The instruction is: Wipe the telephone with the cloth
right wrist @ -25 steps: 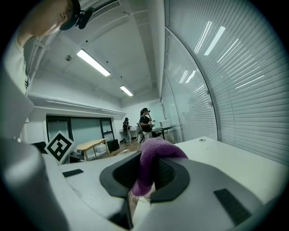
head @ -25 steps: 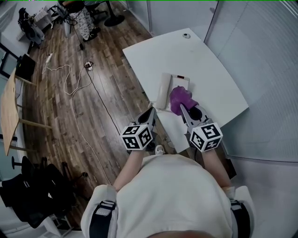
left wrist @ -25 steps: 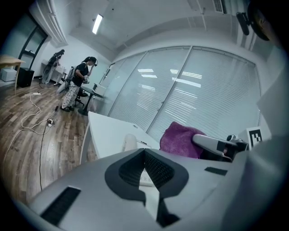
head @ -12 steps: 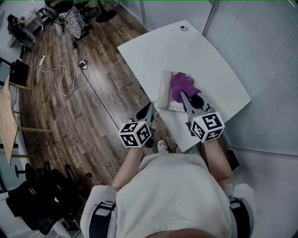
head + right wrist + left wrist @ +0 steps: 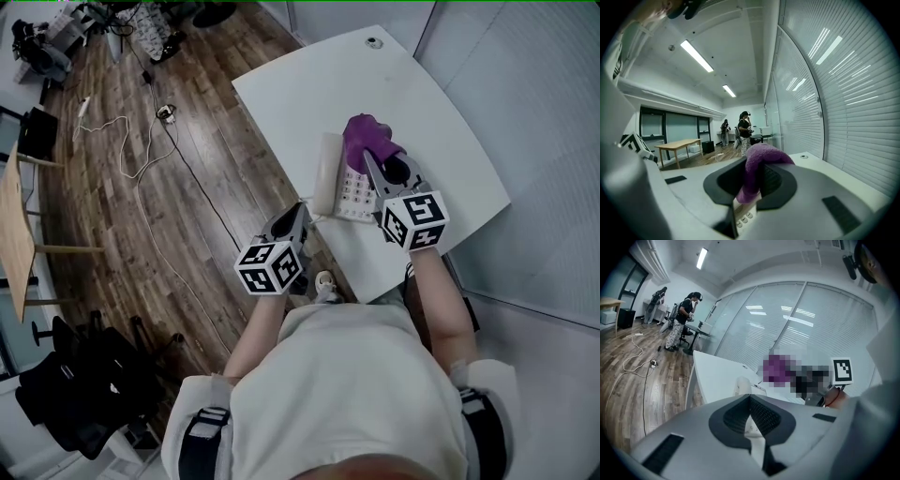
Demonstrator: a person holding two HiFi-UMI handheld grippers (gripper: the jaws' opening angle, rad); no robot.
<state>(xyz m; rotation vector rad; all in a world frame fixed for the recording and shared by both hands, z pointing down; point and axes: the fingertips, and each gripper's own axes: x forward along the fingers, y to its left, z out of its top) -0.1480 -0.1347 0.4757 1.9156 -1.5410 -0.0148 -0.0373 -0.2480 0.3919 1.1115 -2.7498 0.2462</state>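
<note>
Jaws of my right gripper pinch the cloth, just swept up the telephone to its far end, so the wipe is progressing; left gripper jaws pressed together.

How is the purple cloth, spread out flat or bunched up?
Bunched up. The right gripper pinches the cloth into a crumpled lump that sits over the far end of the telephone.
</note>
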